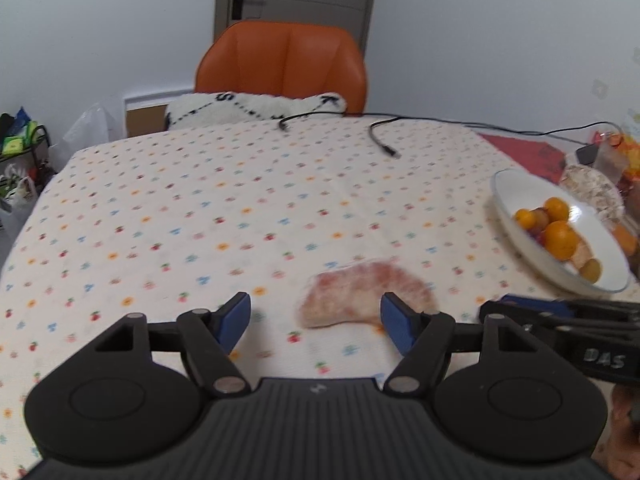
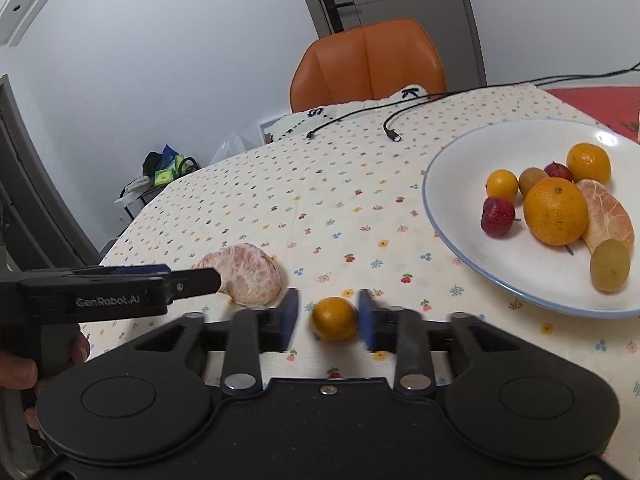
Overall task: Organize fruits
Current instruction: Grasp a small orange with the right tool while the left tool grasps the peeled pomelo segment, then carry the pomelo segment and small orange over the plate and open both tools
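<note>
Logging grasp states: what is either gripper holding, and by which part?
Nothing yet. The right gripper brackets the small orange, fingers open; the left gripper is open near the pomelo segment.

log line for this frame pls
left gripper: open, at pomelo segment | right gripper: open around small orange | plate: seven fruits

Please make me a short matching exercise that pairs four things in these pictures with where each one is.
Things:
1. strawberry
2. small orange
3. pomelo segment
4. cable plug

Places:
A. on the cloth, far side of the table
B. between the open right hand-held gripper fingers
C. in the plate
D. on the cloth, in front of the open left hand-held gripper

Pairs: 1-C, 2-B, 3-D, 4-A
</note>
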Available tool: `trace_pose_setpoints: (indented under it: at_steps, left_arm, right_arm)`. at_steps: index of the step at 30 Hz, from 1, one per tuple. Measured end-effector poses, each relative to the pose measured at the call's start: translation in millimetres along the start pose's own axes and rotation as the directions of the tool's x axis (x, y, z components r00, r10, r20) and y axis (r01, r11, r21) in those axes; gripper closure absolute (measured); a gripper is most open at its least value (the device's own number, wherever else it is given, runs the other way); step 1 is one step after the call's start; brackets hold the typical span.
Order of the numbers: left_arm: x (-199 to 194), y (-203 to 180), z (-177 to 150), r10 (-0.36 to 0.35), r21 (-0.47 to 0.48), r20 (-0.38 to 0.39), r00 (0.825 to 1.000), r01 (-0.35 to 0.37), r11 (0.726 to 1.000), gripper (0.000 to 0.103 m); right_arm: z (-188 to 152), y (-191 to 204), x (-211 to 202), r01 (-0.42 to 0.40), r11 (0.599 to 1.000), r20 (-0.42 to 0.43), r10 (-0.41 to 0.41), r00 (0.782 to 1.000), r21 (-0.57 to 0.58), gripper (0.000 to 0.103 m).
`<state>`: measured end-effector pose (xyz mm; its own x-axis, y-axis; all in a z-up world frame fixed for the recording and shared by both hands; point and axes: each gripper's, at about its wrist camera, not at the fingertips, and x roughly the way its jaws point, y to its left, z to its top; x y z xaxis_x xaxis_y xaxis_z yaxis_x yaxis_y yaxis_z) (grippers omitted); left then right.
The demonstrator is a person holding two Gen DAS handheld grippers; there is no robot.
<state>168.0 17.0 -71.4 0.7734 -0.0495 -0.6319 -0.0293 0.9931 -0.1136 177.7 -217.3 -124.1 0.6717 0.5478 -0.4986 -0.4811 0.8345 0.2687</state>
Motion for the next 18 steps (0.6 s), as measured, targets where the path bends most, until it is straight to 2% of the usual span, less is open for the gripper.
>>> trace_pose_setpoints:
  at_steps: [2,5,15,18]
  left_arm:
    - [0.0,-4.4,1.3,-0.033,-0.006,0.002,0.999,0.033,0.999,0.030]
    - [2.6,-11.7,1.4,-0.042,-0.004,0.000,0.999,0.042,0.999,0.019]
    - [16.8,-26.3,-1.6,0.005,0.002,-0.023,1.000,-0.005,1.000,0.016]
    - [19.8,-33.8,-2.4,0.043,0.014,-0.022,0.999,-0.043,0.999,0.014]
  right_arm:
    - [0.3,-5.3,-1.8,-0.017,1.000,-0.002,0.017,1.000,0.022,0.081]
    - [-0.6,-8.1,-4.1,-0.021,0.999,-0.001,0.021,1.000,0.025,0.081]
    - [-1.7,-19.7,-13.8,-0.012,0.999,0.004,0.012,1.000,0.038,0.081]
    - [-2.4,-24.6,-17.3,-0.005,0.999,0.009,0.004,1.000,0.046,0.081]
